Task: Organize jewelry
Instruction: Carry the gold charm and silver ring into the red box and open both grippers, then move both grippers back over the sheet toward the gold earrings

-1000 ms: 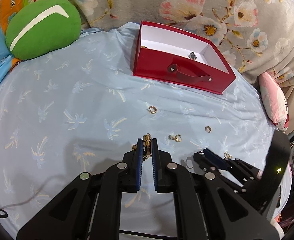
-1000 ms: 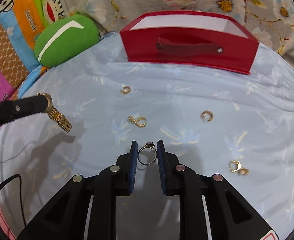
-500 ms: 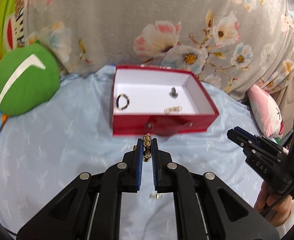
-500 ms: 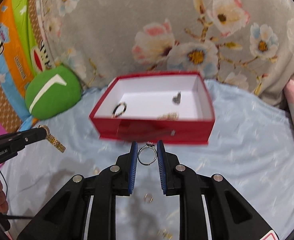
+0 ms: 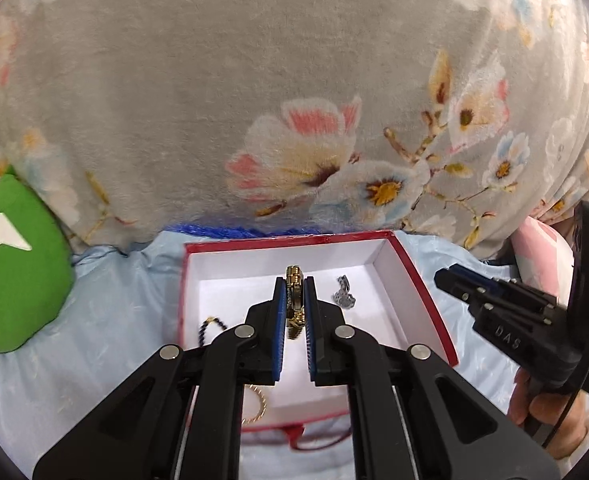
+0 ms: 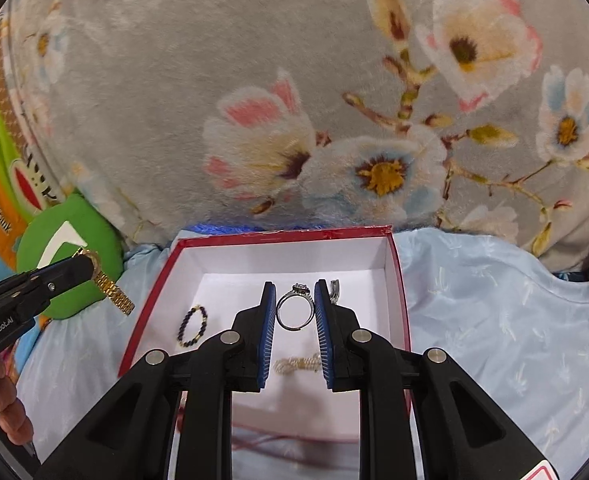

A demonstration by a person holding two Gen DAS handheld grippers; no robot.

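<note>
My left gripper (image 5: 294, 286) is shut on a gold watch band (image 5: 294, 276) and holds it above the open red box (image 5: 418, 280) with a white inside. My right gripper (image 6: 295, 300) is shut on a silver ring with a stone (image 6: 295, 312), also above the red box (image 6: 398, 280). The box holds a dark bead bracelet (image 6: 192, 326), a gold chain (image 6: 298, 364) and a silver piece (image 5: 344, 296). The left gripper with the hanging gold band (image 6: 112, 292) shows at the left of the right wrist view.
The box sits on a light blue sheet (image 6: 494, 320). A grey floral blanket (image 6: 294, 100) rises behind it. A green cushion (image 5: 10, 272) lies at the left and a pink pillow (image 5: 542, 248) at the right.
Both grippers have risen from the sheet and moved forward over the red box, each still holding its piece. The loose rings on the sheet have dropped out of view.
</note>
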